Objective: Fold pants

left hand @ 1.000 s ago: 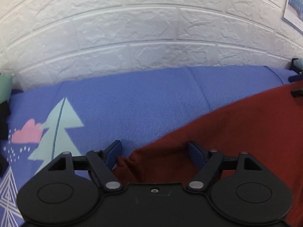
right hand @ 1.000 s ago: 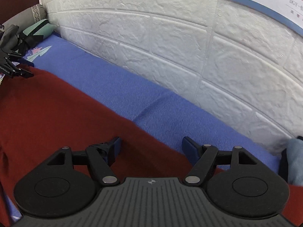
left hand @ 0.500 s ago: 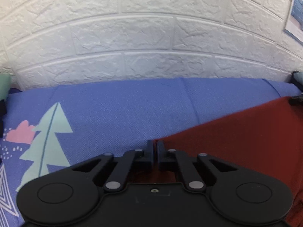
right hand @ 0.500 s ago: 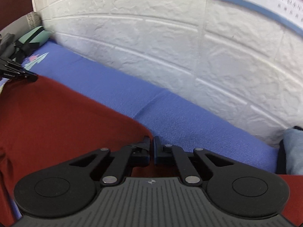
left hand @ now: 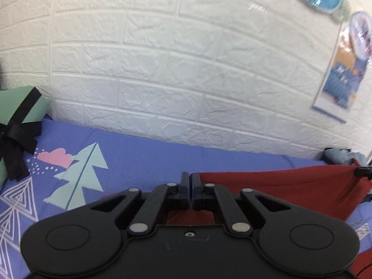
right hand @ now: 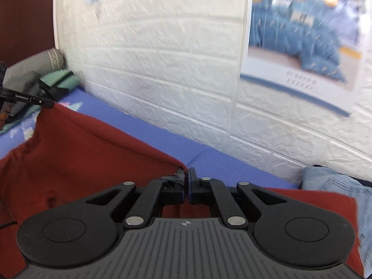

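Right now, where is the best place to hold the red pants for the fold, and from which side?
Hold the red pants at the two corners of the far edge, coming from the near side. The left gripper and the right gripper are each shut on one corner, and the edge hangs straight between them, above the blue bedsheet.

Left gripper [left hand: 190, 179]: jaws are seen brought fully together, the two black fingers [left hand: 184, 181] meeting at the tips — red cloth is pinched between them at its edge. The linkage arms are folded inward ahead of the round housings. The tool is pointed forward and tilted downward.

Right gripper [right hand: 186, 174]: jaws are likewise closed, fingertips [right hand: 192, 174] pressed together on the corner of the same red cloth — the fabric is drawn up to the tips. In the right wrist view, the left gripper is seen far to the left, clamped on the cloth's opposite corner.
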